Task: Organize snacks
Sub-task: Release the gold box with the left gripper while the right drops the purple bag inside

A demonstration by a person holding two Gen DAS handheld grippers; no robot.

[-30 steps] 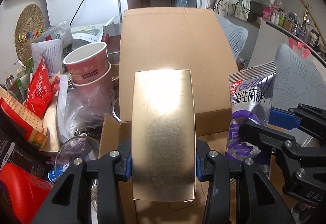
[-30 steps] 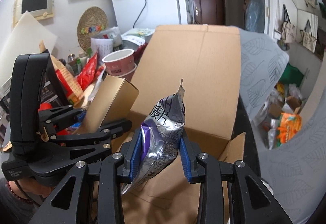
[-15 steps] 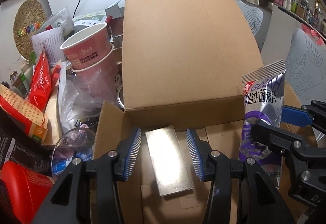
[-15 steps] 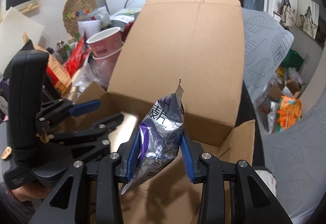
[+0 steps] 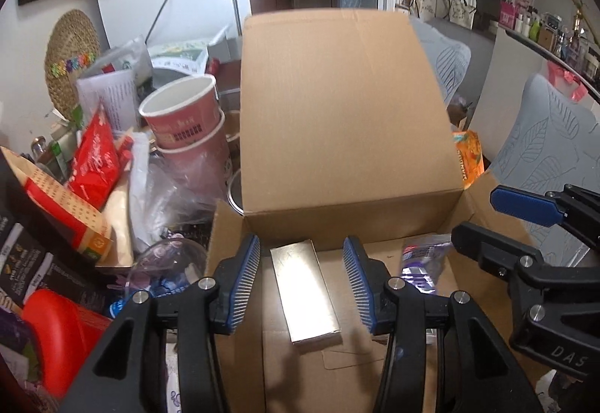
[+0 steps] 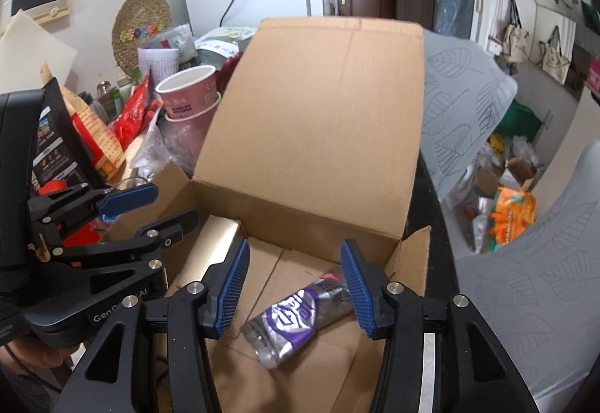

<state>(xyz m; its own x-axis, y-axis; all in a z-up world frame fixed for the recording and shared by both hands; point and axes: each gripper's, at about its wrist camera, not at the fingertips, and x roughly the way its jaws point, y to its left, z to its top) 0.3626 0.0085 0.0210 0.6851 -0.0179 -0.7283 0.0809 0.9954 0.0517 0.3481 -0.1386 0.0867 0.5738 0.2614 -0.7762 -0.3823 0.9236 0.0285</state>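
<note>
Left gripper [image 5: 305, 281] wide, empty, above gold box [image 5: 304, 295]. Right gripper [image 6: 294, 287] just opening; pouch [image 6: 300, 319] loose on carton [image 6: 315, 135] floor, lower centre. Lift both straight up, clear of flaps.

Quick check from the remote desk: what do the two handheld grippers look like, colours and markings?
Both are black plastic frames with silver bolt heads and blue ribbed pads on the fingers. The left gripper has pale lettering starting "Gen" on its body; the right gripper has "DAS" on its side. No cables or sleeves show.
</note>
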